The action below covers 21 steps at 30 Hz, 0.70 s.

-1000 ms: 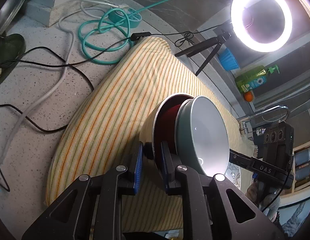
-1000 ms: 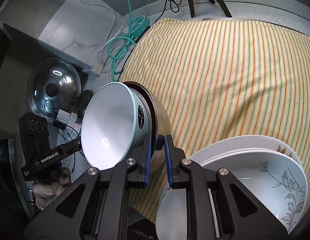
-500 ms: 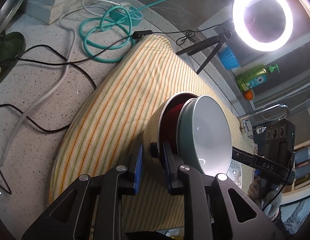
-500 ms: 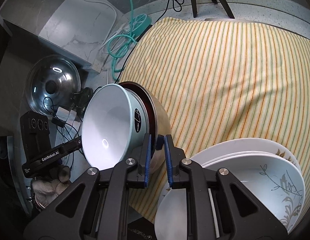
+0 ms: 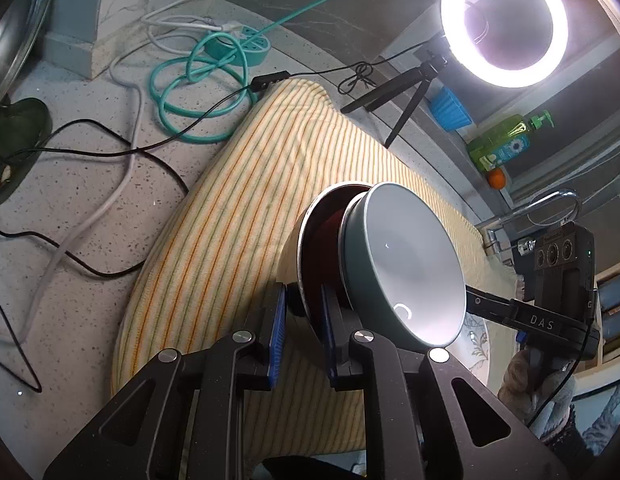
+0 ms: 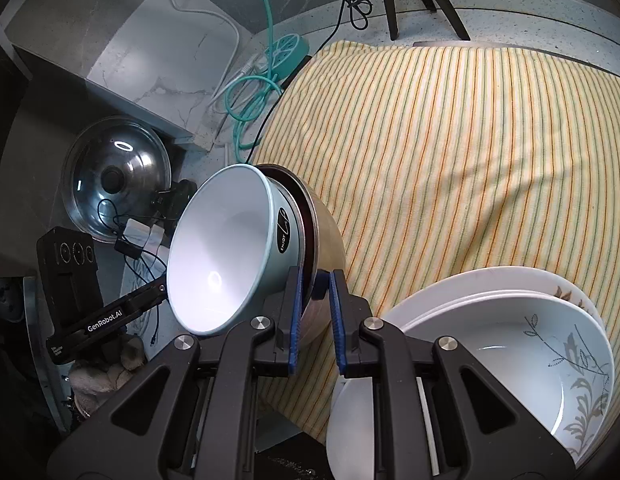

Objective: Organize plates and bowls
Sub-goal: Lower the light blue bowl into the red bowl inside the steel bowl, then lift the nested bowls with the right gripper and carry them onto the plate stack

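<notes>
Gripping opposite rims, left gripper [image 5: 304, 312] and right gripper [image 6: 315, 294] hold the nested bowls [image 6: 246, 248] tipped on edge above the striped cloth [image 6: 450, 152] — plate stack [image 6: 510, 344] lies near-right, closest to the right hand.

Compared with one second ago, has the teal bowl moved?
No. The teal bowl sits at about the same spot against the striped cloth and the floral bowl.

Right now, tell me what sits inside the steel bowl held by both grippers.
A pale blue bowl sits nested in the steel bowl, on a dark red layer, probably another dish. Both are tipped on edge. The steel bowl's bottom is covered, so anything deeper is hidden.
</notes>
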### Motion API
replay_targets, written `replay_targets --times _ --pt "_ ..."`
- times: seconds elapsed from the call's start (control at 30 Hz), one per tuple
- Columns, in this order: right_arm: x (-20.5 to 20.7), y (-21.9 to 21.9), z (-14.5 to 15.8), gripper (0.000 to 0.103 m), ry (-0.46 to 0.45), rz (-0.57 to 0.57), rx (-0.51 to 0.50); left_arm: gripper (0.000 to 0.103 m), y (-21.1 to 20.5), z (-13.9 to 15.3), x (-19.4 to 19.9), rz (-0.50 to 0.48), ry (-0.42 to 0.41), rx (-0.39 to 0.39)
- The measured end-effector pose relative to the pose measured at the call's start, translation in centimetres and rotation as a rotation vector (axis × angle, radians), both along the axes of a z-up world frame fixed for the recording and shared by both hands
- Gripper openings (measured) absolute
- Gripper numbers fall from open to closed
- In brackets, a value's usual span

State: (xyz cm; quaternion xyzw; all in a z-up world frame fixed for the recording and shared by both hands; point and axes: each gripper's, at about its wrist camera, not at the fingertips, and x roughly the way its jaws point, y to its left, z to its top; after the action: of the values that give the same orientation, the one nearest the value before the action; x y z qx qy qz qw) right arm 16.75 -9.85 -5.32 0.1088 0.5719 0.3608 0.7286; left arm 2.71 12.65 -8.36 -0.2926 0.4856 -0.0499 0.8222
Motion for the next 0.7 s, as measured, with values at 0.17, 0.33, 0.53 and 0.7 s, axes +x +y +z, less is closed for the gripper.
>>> replay_targets --times 0.17,0.33,0.53,0.7 --pt "-0.4 -0.9 1.2 0.015 -0.017 -0.008 0.012 0.013 -0.4 1.1 -0.3 -0.002 -0.023 -0.001" --pt "-0.9 -2.6 2.8 0.015 -0.042 -0.023 0.023 0.013 -1.5 2.6 -0.5 -0.021 -0.057 0.003" --pt "-1.6 -5.9 4.4 0.015 -0.061 -0.054 0.034 0.013 -3.5 4.2 -0.3 -0.060 -0.095 -0.005" --pt "-2.4 -8.8 5.4 0.015 -0.075 -0.081 0.029 0.013 -5.7 5.1 -0.2 -0.092 -0.116 -0.013"
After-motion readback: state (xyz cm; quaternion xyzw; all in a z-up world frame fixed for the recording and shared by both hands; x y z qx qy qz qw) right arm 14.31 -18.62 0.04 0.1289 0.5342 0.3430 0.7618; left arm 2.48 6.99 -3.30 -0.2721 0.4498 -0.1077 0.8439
